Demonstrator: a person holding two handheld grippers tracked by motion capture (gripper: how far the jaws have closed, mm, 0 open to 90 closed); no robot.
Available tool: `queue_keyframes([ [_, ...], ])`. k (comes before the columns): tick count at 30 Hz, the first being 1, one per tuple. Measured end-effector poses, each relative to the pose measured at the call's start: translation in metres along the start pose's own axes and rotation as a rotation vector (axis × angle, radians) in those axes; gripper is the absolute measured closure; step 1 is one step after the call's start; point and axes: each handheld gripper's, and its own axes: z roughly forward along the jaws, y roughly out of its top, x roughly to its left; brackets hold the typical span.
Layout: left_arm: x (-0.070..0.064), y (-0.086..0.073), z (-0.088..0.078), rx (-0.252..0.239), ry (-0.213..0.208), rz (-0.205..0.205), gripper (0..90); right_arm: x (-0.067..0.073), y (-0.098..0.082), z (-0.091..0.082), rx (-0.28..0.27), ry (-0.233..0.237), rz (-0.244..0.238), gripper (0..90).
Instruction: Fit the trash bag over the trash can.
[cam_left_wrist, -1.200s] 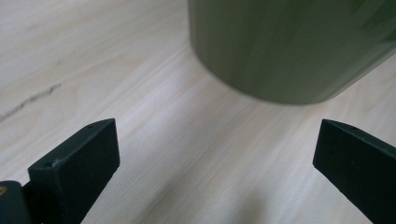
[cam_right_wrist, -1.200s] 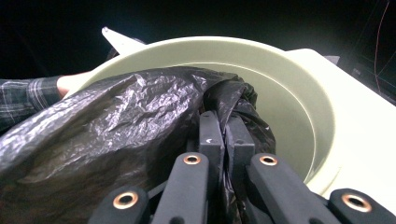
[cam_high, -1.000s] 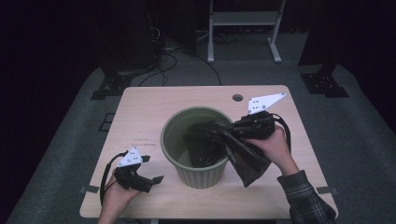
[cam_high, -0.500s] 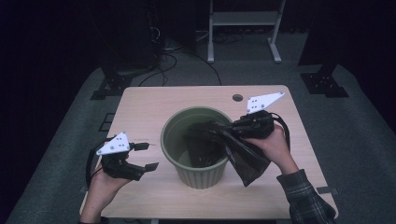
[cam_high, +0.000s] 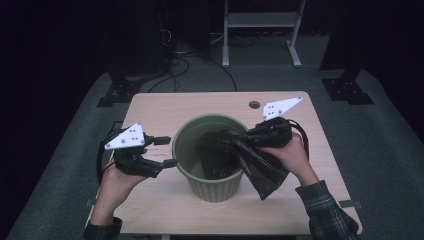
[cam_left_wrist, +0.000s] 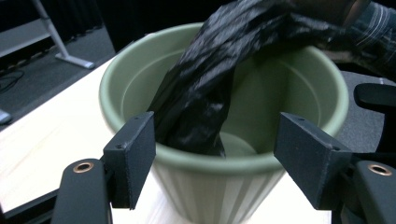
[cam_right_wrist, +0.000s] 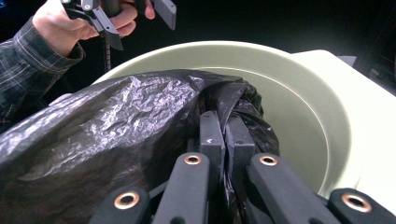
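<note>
A ribbed green pot (cam_high: 210, 120) stands in the middle of the wooden table (cam_high: 165, 107). A crinkled black plastic bag (cam_high: 260, 172) hangs over the pot's right rim, part inside and part outside. My right gripper (cam_high: 235, 142) is shut on the bag's gathered top above the pot's mouth, with the film pinched between its jaws (cam_right_wrist: 225, 135). My left gripper (cam_high: 167, 151) hovers level at the pot's left rim. Its jaws have just been closing but still stand open, apart from the rim. In the left gripper view the pot (cam_left_wrist: 299, 88) and the bag (cam_left_wrist: 205, 88) lie straight ahead.
The table has a round cable hole (cam_high: 254, 105) at its back right. A white metal stand (cam_high: 260, 30) and loose cables (cam_high: 185, 65) are on the dark floor behind the table. Bare tabletop lies around the pot.
My left gripper has lifted off the table's front left and come up beside the pot's rim, with its jaws narrower than before. The right gripper and the bag have stayed put.
</note>
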Motion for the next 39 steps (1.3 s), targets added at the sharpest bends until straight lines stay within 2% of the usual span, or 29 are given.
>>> queue_keyframes([
  [7,0.003,0.019,0.023,-0.008,-0.029,0.029,27.5,0.001,0.004,0.005,-0.002,0.025,-0.003,88.3],
  [13,0.004,0.032,0.047,0.022,-0.072,0.046,26.3,0.001,0.005,0.008,-0.014,0.047,-0.004,88.3],
  [24,0.009,0.04,0.079,0.079,-0.109,0.064,26.3,0.004,0.012,0.013,-0.029,0.092,-0.008,88.4],
  [26,0.01,0.04,0.082,0.09,-0.138,0.073,34.1,0.004,0.013,0.015,-0.03,0.096,-0.01,88.3],
  [29,0.01,0.039,0.084,0.117,-0.171,0.079,59.0,0.004,0.014,0.017,-0.028,0.089,-0.013,87.2],
  [31,0.011,0.038,0.083,0.141,-0.155,0.061,73.6,0.004,0.014,0.016,-0.041,0.054,-0.013,73.0],
  [32,0.011,0.037,0.082,0.15,-0.142,0.049,77.3,0.003,0.013,0.015,-0.046,0.031,-0.006,69.2],
  [34,0.013,0.034,0.078,0.141,-0.125,0.031,81.8,0.001,0.01,0.009,-0.061,0.003,0.001,62.3],
  [39,0.016,0.028,0.067,0.136,-0.093,0.001,81.7,-0.005,0.0,-0.018,-0.093,-0.061,0.028,56.1],
])
